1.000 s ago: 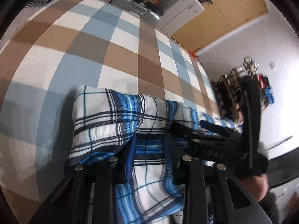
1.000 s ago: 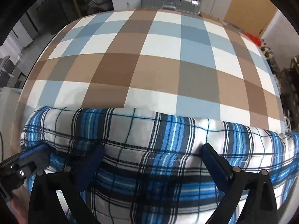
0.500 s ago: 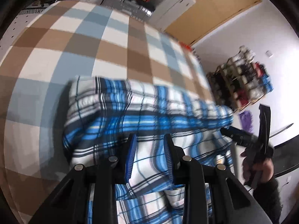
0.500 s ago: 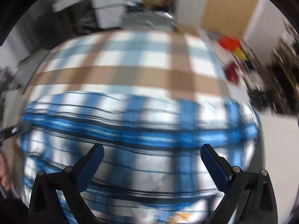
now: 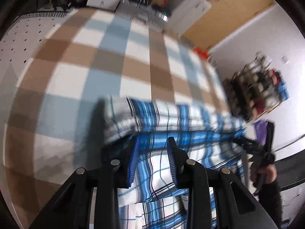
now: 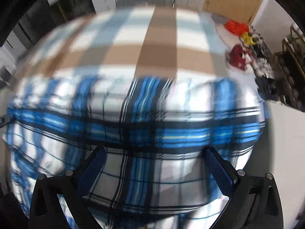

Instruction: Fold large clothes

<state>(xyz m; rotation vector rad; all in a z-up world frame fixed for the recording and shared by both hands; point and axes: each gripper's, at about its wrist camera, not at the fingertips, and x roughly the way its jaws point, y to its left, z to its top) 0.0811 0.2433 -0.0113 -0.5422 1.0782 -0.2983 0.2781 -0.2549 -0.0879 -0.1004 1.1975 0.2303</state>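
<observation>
Both wrist views look steeply down, sharing the plaid garment (image 5: 190,126).

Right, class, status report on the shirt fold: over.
Left hand-held gripper open, over shirt. Right hand-held gripper wide open, empty. Shirt lies folded on bed. Nothing in the way.

The plaid shirt (image 5: 171,122) was white with blue and black stripes. It lay folded into a long, thick band across the near part of a checked brown, blue and white bed cover (image 5: 106,61), its lower portion hanging off the near edge.
</observation>
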